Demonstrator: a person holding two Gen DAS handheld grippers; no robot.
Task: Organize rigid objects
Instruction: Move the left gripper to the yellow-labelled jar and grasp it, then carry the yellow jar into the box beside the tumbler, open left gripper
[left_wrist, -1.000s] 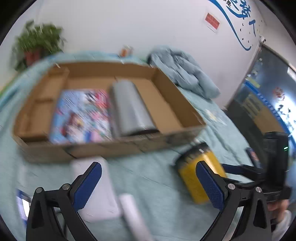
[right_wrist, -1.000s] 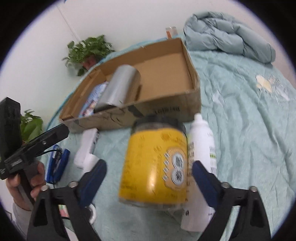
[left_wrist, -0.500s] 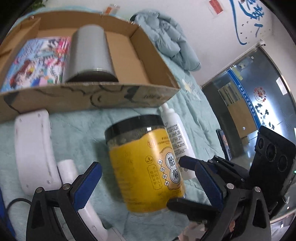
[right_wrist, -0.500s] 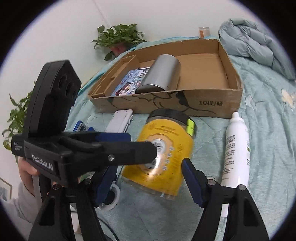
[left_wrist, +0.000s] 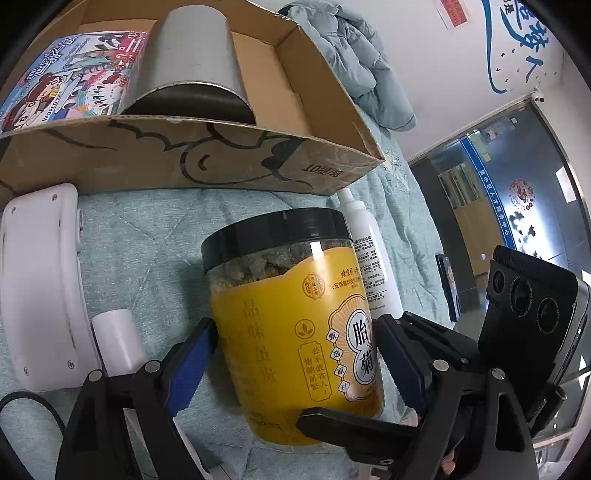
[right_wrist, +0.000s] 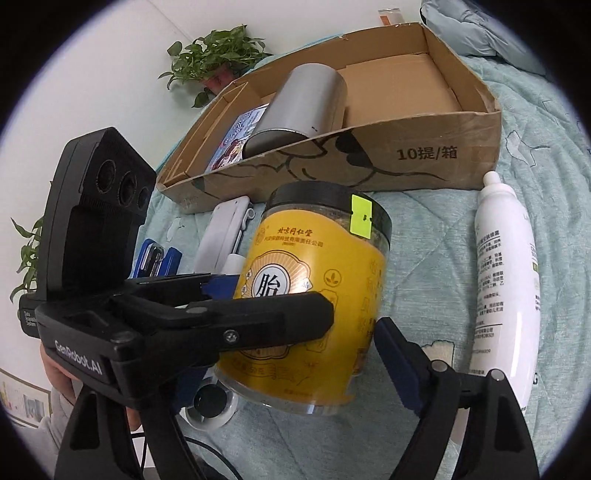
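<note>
Contact between pads and jar wall cannot be confirmed in either view. The left gripper (left_wrist: 295, 354) straddles the yellow-labelled jar (left_wrist: 291, 332), its jaws just closing further; the right gripper (right_wrist: 295, 354), partly masked by the left tool, also flanks it, its jaws just opening. The jar, black-lidded and filled with dried material, rests tilted on the teal quilt (left_wrist: 147, 236) beside a white spray bottle (right_wrist: 506, 291). The cardboard box (right_wrist: 406, 155) behind holds a steel cup (left_wrist: 188, 66) lying on its side and a picture book (left_wrist: 70, 74). A second ago the left gripper was well short of the jar.
</note>
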